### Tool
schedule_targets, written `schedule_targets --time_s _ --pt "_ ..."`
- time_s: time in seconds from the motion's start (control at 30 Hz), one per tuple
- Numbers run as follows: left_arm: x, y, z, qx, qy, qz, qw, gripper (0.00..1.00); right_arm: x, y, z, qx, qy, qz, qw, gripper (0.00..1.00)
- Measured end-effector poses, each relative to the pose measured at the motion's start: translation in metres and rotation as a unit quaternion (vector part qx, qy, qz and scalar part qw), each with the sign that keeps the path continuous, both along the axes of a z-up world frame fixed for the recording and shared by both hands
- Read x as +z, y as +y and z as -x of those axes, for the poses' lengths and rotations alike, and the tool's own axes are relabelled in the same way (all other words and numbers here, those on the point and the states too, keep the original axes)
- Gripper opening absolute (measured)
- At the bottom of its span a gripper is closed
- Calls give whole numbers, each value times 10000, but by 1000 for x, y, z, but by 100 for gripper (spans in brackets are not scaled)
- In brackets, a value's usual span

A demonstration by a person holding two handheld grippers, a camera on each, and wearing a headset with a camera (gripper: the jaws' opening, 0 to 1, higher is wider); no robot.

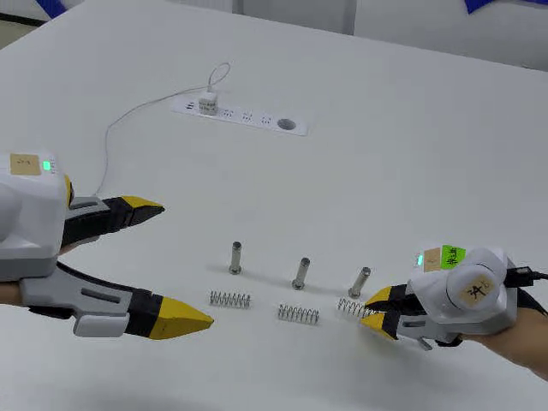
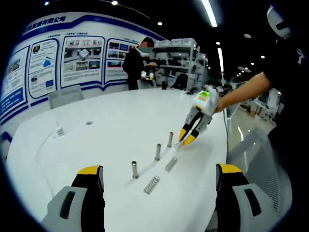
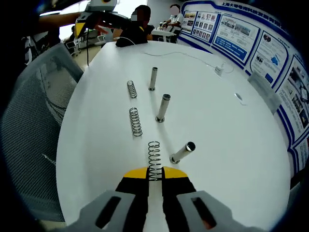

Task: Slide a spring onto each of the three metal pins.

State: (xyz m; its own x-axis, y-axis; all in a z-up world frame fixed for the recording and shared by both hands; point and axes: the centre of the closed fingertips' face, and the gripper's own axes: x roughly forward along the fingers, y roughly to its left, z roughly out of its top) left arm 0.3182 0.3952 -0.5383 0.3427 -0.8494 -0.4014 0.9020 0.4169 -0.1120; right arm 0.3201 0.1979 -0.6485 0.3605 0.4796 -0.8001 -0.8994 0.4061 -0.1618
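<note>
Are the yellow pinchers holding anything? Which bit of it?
The right gripper pinches the small coiled metal spring by its near end. The left gripper is open and holds nothing.

Near end of spring [image 3: 154, 157] behind right hand-held gripper [image 3: 154, 173] tips

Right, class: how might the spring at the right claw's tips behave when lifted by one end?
The spring is a thin coil, so probably light and bendy in the right claw. Lying sideways on the smooth table, it may roll.
</note>
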Motion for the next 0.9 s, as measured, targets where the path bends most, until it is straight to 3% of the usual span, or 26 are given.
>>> schedule_targets --time_s 0.33,0.43,0.7,0.9 --pt "-1 -18 13 -316 -44 33 9995 96 41 5 11 101 -220 -141 9996 10" --pt "2 -24 19 -486 17 151 9987 88 52 15 17 220 -254 -214 9992 10" --pt "9 -37 20 -608 -87 211 9979 86 76 39 24 415 -385 -434 9975 10" --pt "11 -46 27 -823 -141 204 9963 78 89 54 27 536 -426 -566 9960 10"
